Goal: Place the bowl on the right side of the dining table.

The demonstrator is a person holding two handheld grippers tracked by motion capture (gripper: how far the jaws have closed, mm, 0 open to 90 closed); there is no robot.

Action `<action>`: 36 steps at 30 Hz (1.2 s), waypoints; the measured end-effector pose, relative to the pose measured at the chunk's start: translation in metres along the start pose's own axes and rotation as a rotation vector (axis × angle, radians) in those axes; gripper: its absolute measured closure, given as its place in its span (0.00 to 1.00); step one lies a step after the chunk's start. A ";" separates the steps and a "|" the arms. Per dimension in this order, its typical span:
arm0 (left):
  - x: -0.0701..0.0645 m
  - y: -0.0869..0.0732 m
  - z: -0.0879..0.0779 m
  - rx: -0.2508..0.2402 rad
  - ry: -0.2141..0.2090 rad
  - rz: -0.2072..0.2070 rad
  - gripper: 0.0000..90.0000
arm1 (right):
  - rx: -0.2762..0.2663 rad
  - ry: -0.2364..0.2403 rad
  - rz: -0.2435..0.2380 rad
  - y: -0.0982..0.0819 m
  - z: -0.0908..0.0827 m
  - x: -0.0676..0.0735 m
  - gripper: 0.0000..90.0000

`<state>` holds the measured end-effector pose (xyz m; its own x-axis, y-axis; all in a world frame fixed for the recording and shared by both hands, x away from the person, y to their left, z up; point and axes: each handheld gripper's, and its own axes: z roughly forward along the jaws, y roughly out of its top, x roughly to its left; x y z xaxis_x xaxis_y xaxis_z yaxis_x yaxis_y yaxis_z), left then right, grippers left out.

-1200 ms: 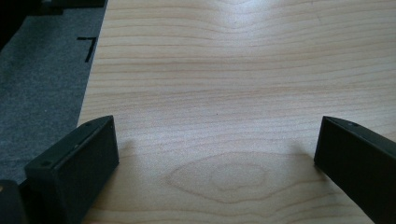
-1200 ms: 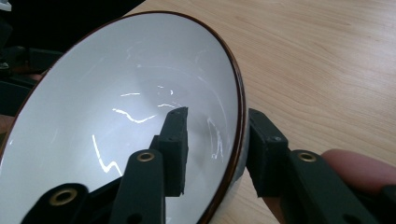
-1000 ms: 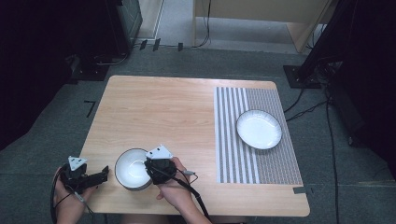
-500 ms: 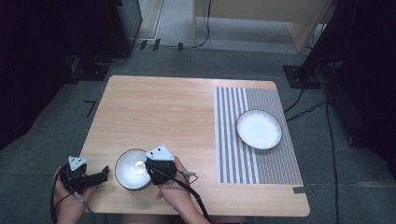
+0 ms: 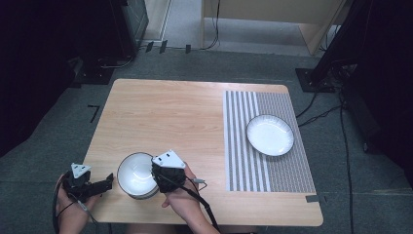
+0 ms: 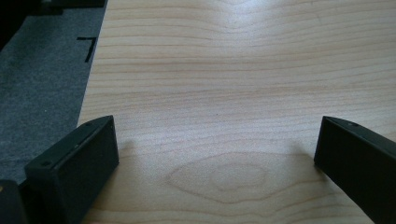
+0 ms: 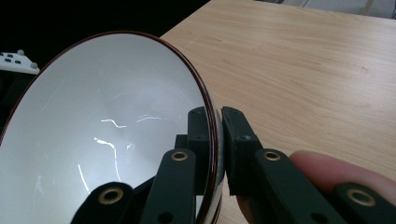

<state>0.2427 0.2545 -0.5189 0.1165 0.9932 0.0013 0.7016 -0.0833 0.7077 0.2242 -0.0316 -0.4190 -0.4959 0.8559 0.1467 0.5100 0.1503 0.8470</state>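
A white bowl (image 5: 135, 173) with a dark rim sits near the front left of the wooden table (image 5: 165, 117). My right gripper (image 5: 156, 179) is shut on its right rim. In the right gripper view, one jaw is inside the bowl (image 7: 107, 130) and the other outside, and my right gripper (image 7: 215, 116) pinches the thin wall. My left gripper (image 5: 110, 181) rests at the table's front left corner, just left of the bowl and apart from it. In the left gripper view, my left gripper (image 6: 217, 135) stands open over bare wood.
A striped grey and white mat (image 5: 243, 161) covers the right part of the table, with a white plate (image 5: 270, 135) on it. Grey carpet (image 6: 42, 79) lies beyond the left edge. Cables and dark stands surround the table.
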 end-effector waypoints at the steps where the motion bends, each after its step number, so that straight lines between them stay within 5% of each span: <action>1: 0.000 0.000 0.000 0.000 0.000 0.000 0.00 | -0.003 -0.001 0.002 0.001 -0.001 -0.001 0.94; 36: 0.000 0.000 0.000 0.000 0.000 0.000 0.00 | -0.047 -0.061 0.045 0.008 -0.024 -0.039 0.94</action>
<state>0.2426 0.2545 -0.5189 0.1165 0.9932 0.0015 0.7015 -0.0834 0.7077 0.2306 -0.0753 -0.4059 -0.4288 0.8900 0.1549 0.4961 0.0888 0.8637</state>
